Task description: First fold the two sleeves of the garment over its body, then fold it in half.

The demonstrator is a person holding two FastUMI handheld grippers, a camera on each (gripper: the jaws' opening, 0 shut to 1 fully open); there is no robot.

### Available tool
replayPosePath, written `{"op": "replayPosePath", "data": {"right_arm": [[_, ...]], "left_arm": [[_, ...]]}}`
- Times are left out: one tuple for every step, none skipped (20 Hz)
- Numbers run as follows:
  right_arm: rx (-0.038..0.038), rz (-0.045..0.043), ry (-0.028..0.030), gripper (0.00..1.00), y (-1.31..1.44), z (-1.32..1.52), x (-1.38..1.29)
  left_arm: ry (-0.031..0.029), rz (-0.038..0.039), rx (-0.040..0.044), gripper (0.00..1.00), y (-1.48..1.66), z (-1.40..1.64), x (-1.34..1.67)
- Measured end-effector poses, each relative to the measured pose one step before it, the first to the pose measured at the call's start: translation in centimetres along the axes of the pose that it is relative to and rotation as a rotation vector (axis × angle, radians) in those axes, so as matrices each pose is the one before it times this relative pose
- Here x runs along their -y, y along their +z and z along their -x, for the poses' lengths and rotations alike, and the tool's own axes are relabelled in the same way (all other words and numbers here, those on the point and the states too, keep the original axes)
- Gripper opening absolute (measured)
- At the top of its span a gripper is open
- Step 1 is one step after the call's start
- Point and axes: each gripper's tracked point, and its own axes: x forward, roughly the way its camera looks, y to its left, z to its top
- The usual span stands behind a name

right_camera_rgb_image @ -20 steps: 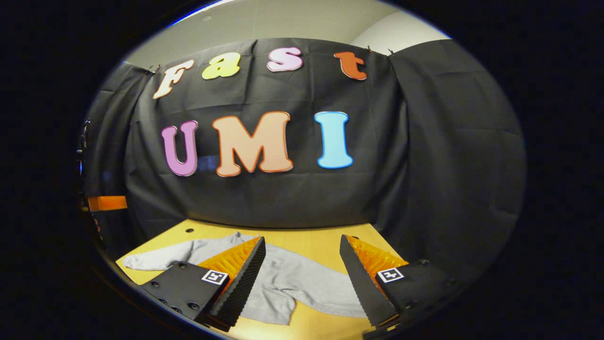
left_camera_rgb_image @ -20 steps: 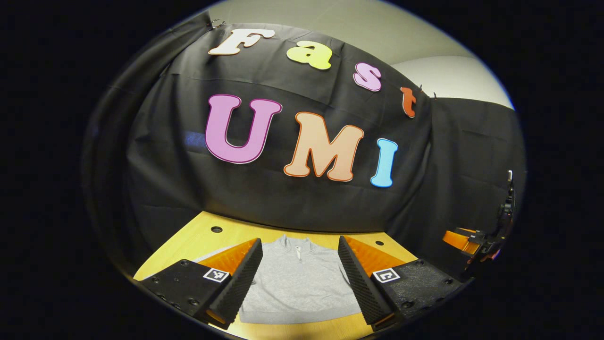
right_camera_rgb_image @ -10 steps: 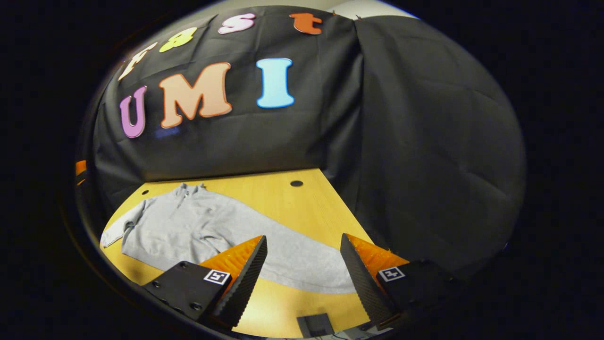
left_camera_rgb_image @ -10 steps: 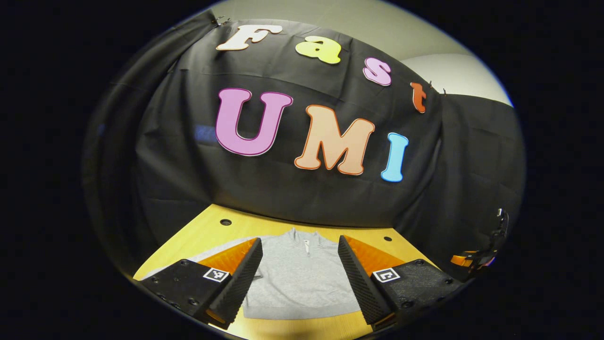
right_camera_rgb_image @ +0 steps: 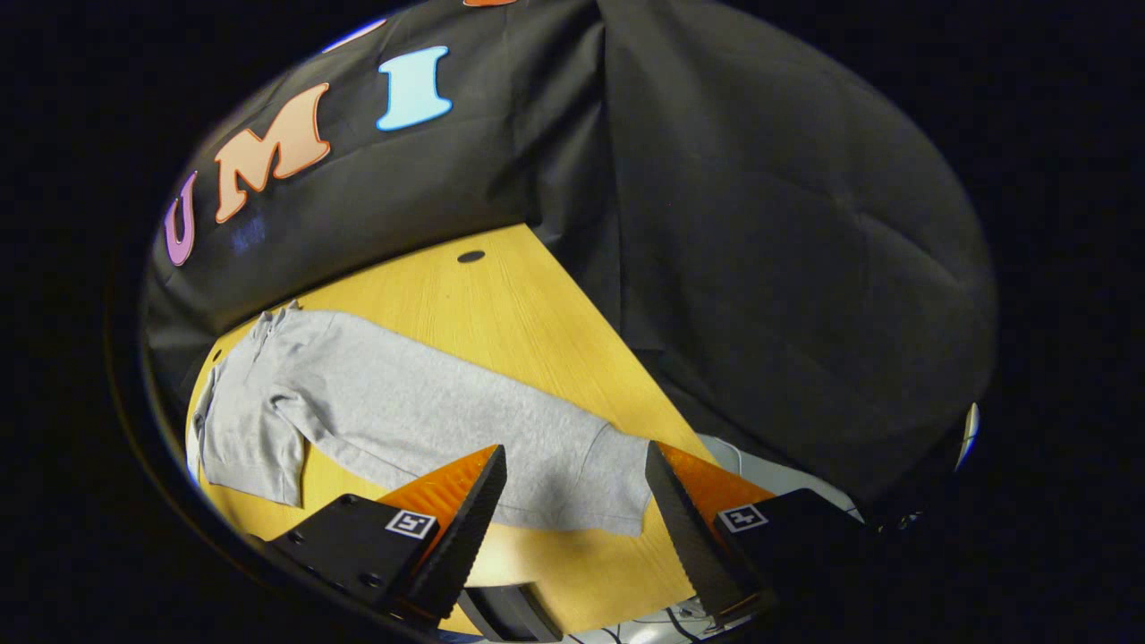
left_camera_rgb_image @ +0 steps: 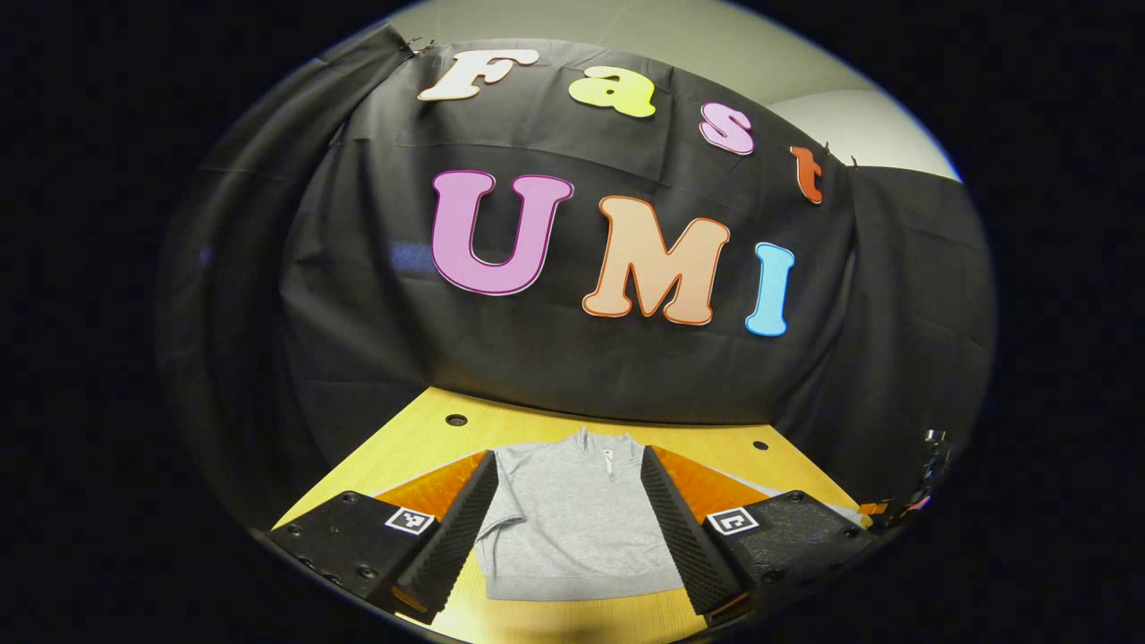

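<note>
Grey garment (left_camera_rgb_image: 572,523) lies flat on the wooden table (right_camera_rgb_image: 501,304), collar toward the far wall. Over the last second the right claw (right_camera_rgb_image: 572,528) has swung right and tipped down, so the outstretched sleeve cuff (right_camera_rgb_image: 581,483) now sits between its wide-open, empty fingers (contact probably not yet made). Left claw (left_camera_rgb_image: 568,528), equally wide and empty, hovers over the body; first sleeve fold looks imminent.

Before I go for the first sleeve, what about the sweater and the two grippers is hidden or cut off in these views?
- Left gripper view: the left gripper fingers cover both sides of the grey sweater, so its sleeves are hidden there.
- Right gripper view: the right gripper finger covers part of the sleeve near its cuff; the far sleeve cannot be made out.
- Left gripper view: the other gripper is cut off at the right edge, too small to judge.
</note>
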Motion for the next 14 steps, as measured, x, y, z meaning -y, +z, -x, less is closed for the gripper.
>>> {"op": "replayPosePath", "data": {"right_arm": [[-0.02352,-0.00467,0.00305,0.98,-0.801,-0.632,0.152],[-0.02529,-0.00128,-0.01163,0.95,-0.731,-0.665,0.469],[-0.02219,-0.00191,-0.01179,0.94,-0.689,-0.571,0.449],[-0.01786,-0.00559,-0.00084,0.99,-0.451,-0.406,0.179],[-0.01811,-0.00717,-0.00461,0.95,-0.497,-0.306,0.161],[-0.01629,-0.01064,0.00668,0.98,-0.449,-0.330,-0.084],[-0.03015,-0.00482,0.00512,0.98,-0.597,-0.074,-0.121],[0.02385,0.00417,0.00333,0.94,0.251,-0.142,0.126],[-0.01738,-0.00623,-0.00879,0.94,-0.207,-0.165,0.337],[0.01361,-0.00247,-0.00649,0.92,0.140,0.219,0.309],[-0.00944,-0.00583,-0.00807,0.87,-0.018,-0.056,0.233],[-0.00058,-0.00745,0.00091,0.74,0.095,-0.124,-0.067],[-0.00902,0.00033,-0.00335,0.75,-0.212,-0.172,0.088],[-0.00488,0.00644,-0.00144,0.66,0.043,0.119,0.005]], "left_arm": [[0.00225,-0.00181,-0.00060,0.93,-0.011,-0.007,-0.134],[0.00146,-0.00241,-0.00121,0.94,-0.041,0.048,0.019],[0.00055,-0.00174,-0.00167,0.93,-0.095,-0.071,0.053],[-0.00008,-0.00043,-0.00110,0.93,0.028,-0.068,0.011],[0.00079,-0.00130,-0.00262,0.93,-0.194,-0.190,0.012],[0.00053,-0.00126,-0.00468,0.93,-0.112,-0.122,0.043],[-0.00140,-0.00083,-0.00345,0.94,-0.131,0.129,-0.022],[-0.00432,-0.00090,-0.00371,0.94,-0.014,-0.067,0.106],[-0.00259,-0.00082,-0.00483,0.94,-0.342,-0.102,0.035],[-0.00226,0.00146,-0.00492,0.94,-0.128,-0.130,-0.051],[-0.00139,0.00354,-0.00499,0.94,-0.117,-0.123,-0.134],[-0.00045,0.00348,-0.00475,0.94,-0.054,-0.086,-0.132],[0.00057,0.00391,-0.00146,0.95,-0.099,-0.022,-0.145],[0.00048,0.00441,0.00004,0.95,-0.004,-0.065,-0.108]]}}
